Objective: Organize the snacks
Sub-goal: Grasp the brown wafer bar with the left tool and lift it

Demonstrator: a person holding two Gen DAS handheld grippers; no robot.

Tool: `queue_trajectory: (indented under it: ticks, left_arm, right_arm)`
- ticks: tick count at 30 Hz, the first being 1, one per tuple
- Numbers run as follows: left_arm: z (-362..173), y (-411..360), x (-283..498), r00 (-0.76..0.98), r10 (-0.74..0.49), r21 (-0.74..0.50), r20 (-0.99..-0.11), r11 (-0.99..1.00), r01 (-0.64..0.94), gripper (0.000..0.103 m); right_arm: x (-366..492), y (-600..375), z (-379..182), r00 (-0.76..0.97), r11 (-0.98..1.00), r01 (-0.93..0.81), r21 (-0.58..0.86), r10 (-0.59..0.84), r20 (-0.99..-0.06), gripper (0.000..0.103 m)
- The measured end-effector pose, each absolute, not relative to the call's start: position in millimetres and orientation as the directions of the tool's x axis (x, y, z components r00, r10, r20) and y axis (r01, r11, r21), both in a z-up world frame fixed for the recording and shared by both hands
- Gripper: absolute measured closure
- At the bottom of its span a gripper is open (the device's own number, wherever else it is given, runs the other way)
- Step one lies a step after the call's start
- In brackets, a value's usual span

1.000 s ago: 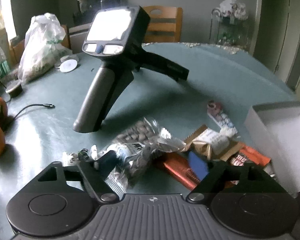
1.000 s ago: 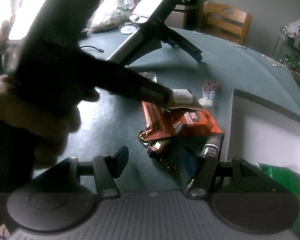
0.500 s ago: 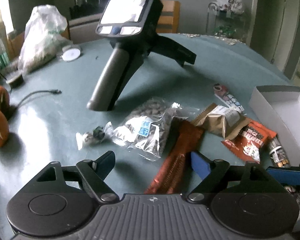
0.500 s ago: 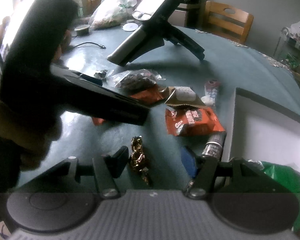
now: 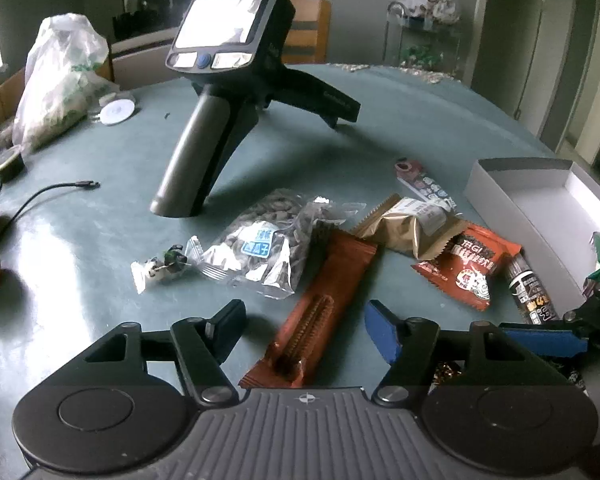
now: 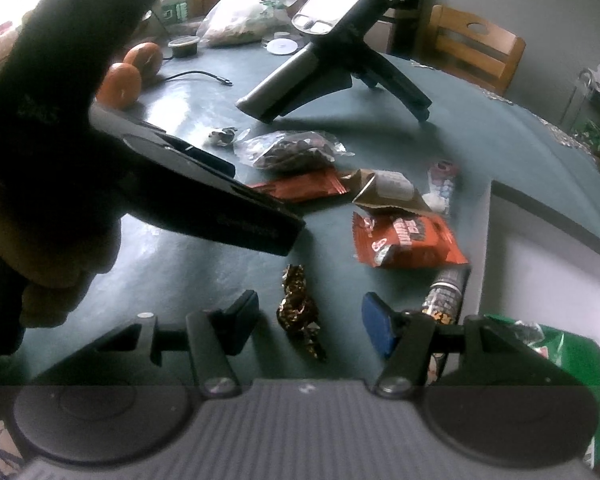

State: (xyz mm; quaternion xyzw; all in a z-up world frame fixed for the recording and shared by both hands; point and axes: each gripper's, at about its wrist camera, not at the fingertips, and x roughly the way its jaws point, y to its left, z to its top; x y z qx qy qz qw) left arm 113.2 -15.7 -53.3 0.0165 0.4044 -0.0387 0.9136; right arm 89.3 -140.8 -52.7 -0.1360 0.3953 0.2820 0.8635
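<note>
Both grippers, left [image 5: 305,322] and right [image 6: 310,322], are hovering agape near the box [image 5: 540,200]; judging next, right closing on the gold candy [image 6: 298,312].

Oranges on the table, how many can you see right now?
2. In the right wrist view, one orange sits at the table's far left edge, and the second orange sits just behind it, apparently touching. The hand-held left gripper blocks that side, so more could be hidden.

Dim daylight enters from the left, glaring on the table [image 5: 52,240] and screen [image 5: 220,20]; fisheye edges bend, and the right view's near hand [image 6: 40,232] blurs.
</note>
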Motion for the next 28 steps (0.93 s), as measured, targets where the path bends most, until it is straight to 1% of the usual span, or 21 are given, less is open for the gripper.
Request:
queue_trajectory:
  ticks: [2,4,8,14,20,25,26,27,28]
  left_arm:
    - [-52.9,-14.4,112.4,0.673,-0.058,-0.001,-0.737,0.996,0.084,0.041]
    - [-52.4,-12.4,111.2,0.674,-0.06,-0.005,-0.737,0.997,0.083,0.044]
    - [-52.5,-9.7,106.5,0.681,-0.075,-0.012,-0.728,0.995,0.096,0.055]
    - [-52.3,-10.4,100.9,0.689,-0.085,-0.013,-0.72,0.994,0.109,0.066]
    - [-51.7,-6.1,95.9,0.684,-0.115,-0.034,-0.721,0.991,0.131,0.071]
    - [-51.1,-4.8,93.5,0.681,-0.121,-0.034,-0.722,0.99,0.14,0.073]
    - [-50.9,-5.4,93.2,0.683,-0.119,-0.03,-0.721,0.99,0.141,0.075]
    - [-50.5,-6.1,93.0,0.683,-0.117,-0.027,-0.721,0.99,0.141,0.076]
    - [-50.4,-6.3,93.0,0.682,-0.118,-0.028,-0.722,0.99,0.142,0.078]
  right_arm:
    - [88.8,-140.2,-52.5,0.528,0.803,-0.596,-0.013,0.38,-0.76,0.044]
    - [88.8,-139.1,-52.6,0.527,0.801,-0.599,-0.014,0.382,-0.759,0.046]
    - [86.6,-137.1,-52.6,0.524,0.793,-0.609,-0.008,0.395,-0.754,0.056]
    - [85.5,-139.2,-53.9,0.518,0.796,-0.605,0.017,0.41,-0.751,0.061]
    - [83.8,-137.7,-53.5,0.519,0.797,-0.603,0.018,0.409,-0.75,0.066]
    - [80.0,-136.3,-53.7,0.526,0.8,-0.6,0.019,0.412,-0.744,0.071]
    - [79.3,-136.0,-53.8,0.527,0.801,-0.599,0.019,0.412,-0.743,0.073]
    - [78.8,-136.0,-53.6,0.529,0.802,-0.597,0.02,0.412,-0.742,0.078]
    - [78.6,-136.1,-53.4,0.53,0.804,-0.594,0.019,0.409,-0.743,0.079]
